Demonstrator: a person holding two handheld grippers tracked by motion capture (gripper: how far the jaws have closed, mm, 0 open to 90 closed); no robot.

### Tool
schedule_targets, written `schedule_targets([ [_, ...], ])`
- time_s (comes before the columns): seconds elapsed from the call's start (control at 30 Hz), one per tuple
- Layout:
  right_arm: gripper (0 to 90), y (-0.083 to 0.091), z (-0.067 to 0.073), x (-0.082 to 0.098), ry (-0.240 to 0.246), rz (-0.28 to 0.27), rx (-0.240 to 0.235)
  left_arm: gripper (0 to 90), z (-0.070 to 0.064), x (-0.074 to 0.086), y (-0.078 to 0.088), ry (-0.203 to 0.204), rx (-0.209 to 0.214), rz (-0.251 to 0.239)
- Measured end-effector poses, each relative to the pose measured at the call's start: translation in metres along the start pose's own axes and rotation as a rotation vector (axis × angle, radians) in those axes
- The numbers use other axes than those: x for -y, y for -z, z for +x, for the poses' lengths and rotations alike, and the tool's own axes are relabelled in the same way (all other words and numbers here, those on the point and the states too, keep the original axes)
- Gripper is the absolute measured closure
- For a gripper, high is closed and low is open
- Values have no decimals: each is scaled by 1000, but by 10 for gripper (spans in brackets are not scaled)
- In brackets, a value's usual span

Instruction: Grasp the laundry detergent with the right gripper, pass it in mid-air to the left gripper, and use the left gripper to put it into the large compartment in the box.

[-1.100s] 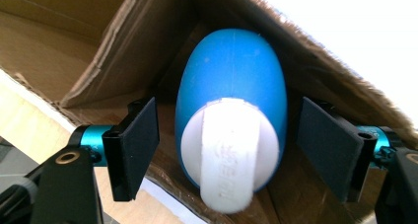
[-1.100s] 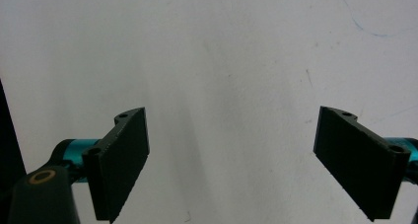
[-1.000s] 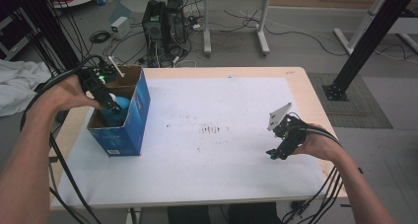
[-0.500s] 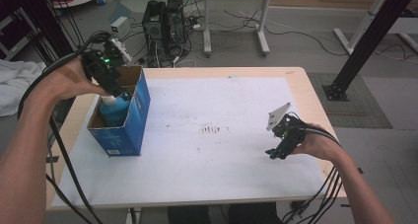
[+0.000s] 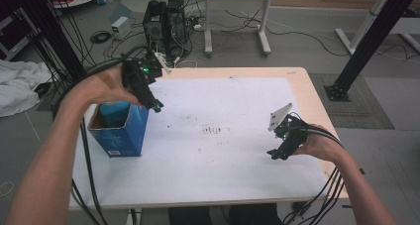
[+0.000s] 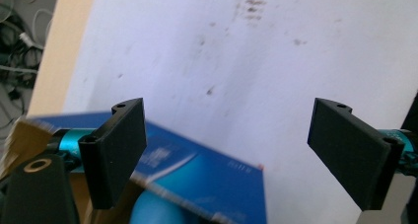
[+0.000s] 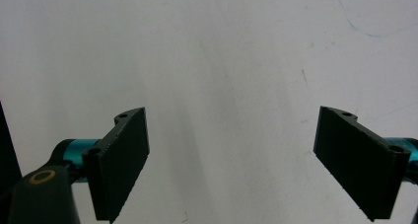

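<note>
A white-covered surface (image 5: 228, 150) with brown specks near its middle carries an upright, open-topped blue box (image 5: 120, 131) at its left edge (something blue inside), the left gripper (image 5: 156, 105) hovering just above its rim with fingers wide and empty, the right gripper (image 5: 275, 154) low at right, likewise wide.

- Blue box (image 6: 197, 179): motion-blurred just below the left gripper (image 6: 226, 150); its print is unreadable and the bottom edge crops it.
- Teal object (image 6: 157, 211) inside the box: only its rounded top shows; identity unclear.
- Right gripper (image 7: 231, 160): both jaw bases cropped by the bottom edge.
- Left hand (image 5: 101, 84) covers the left gripper's rear body.
</note>
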State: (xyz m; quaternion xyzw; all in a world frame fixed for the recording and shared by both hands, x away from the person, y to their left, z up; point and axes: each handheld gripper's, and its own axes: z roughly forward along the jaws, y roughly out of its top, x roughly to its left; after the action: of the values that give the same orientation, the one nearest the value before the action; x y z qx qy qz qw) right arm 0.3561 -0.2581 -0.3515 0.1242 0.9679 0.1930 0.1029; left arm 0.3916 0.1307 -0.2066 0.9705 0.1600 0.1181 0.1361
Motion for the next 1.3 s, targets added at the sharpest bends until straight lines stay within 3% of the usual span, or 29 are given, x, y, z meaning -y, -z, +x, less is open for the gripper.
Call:
schedule_targets([
  [0.07, 129, 1, 1, 1, -7, 2, 2, 152, -10, -14, -15, -57, 28, 23],
  [0.3, 129, 9, -2, 1, -3, -3, 16, 152, -22, -32, -40, -84, 64, 17],
  [0.53, 129, 18, -5, -1, -13, -1, 36, 152, -37, -39, -65, -117, 55, 42],
  [0.6, 129, 18, -6, -1, 3, -14, 41, 152, -37, -39, -65, -117, 55, 42],
  [0.63, 129, 20, -7, -1, 1, -15, 49, 152, -44, -39, -78, -117, 71, 48],
  [0.73, 129, 21, -6, 0, -1, -19, 47, 152, -47, -39, -84, -112, 64, 63],
  [1.3, 129, 19, -6, -4, 7, -26, 56, 152, -57, -30, -98, -92, 76, 48],
])
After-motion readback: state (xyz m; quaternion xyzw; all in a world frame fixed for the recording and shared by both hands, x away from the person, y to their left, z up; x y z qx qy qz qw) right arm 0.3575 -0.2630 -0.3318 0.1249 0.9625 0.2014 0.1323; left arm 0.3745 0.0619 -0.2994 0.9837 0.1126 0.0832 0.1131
